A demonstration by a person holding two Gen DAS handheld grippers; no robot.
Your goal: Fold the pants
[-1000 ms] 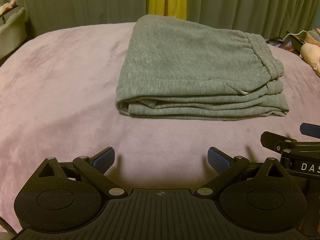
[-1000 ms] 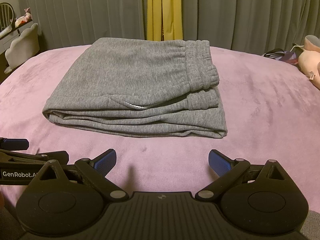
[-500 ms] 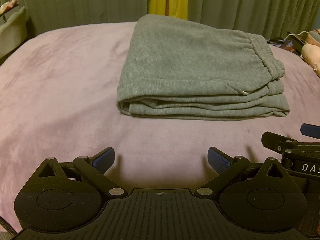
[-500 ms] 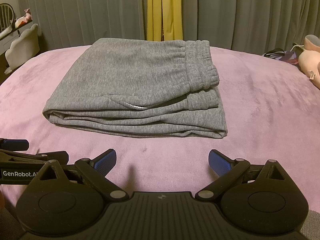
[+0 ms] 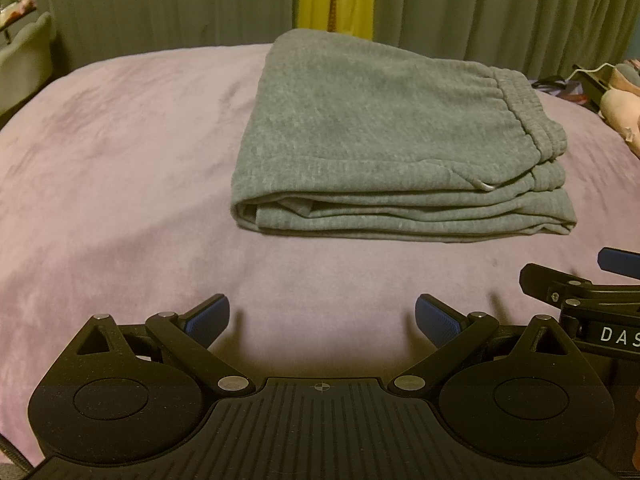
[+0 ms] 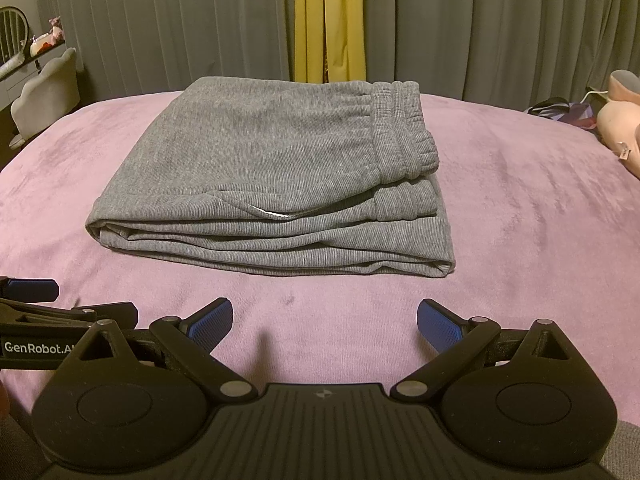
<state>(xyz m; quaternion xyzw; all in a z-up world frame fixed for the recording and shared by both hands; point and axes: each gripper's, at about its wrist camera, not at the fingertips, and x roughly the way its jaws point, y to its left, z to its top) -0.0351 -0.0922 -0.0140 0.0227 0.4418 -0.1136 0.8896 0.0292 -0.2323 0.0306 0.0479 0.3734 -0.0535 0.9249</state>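
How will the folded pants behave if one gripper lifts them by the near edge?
The pants look like soft knit in several loose layers, so they would probably droop and unfold. The thick stack likely feels heavy. On the plush bedspread a push would probably bunch them rather than slide.

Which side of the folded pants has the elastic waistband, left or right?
The right side. The gathered, ribbed waistband runs along the right edge of the grey pants; the left edge is just a smooth rounded fold.

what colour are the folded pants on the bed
Grey pants, plain with no pattern; the right wrist view shows them best.
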